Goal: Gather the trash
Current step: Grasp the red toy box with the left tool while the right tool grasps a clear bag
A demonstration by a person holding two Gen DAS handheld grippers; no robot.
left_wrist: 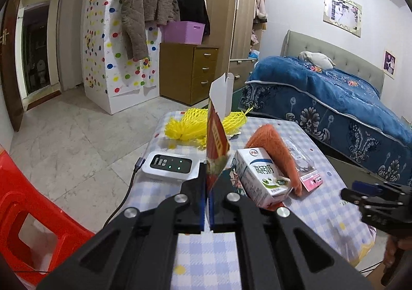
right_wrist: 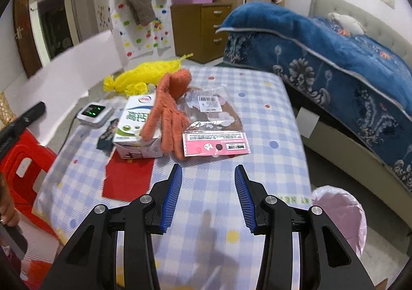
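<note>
My left gripper (left_wrist: 207, 181) is shut on a torn piece of red printed card (left_wrist: 216, 135), which stands up from the jaws above the table. Behind it lie a white milk carton (left_wrist: 260, 176) (right_wrist: 136, 122), an orange knitted glove (left_wrist: 275, 151) (right_wrist: 170, 104) draped over the carton, and a clear wrapper with a pink header (left_wrist: 309, 174) (right_wrist: 216, 125). A yellow foam net (left_wrist: 190, 125) (right_wrist: 144, 76) lies at the far edge. My right gripper (right_wrist: 208, 169) (left_wrist: 360, 194) hovers open over the checked tablecloth (right_wrist: 257, 109), with nothing between its pads. A flat red paper (right_wrist: 128, 176) lies left of it.
A white device with green lights (left_wrist: 170, 165) (right_wrist: 94, 112) and its cable sit at the table's left edge. A red plastic stool (left_wrist: 25, 212) stands at the left. A pink-lined bin (right_wrist: 340, 210) stands off the near right corner. A bed with a blue cover (left_wrist: 334, 109) is at the right.
</note>
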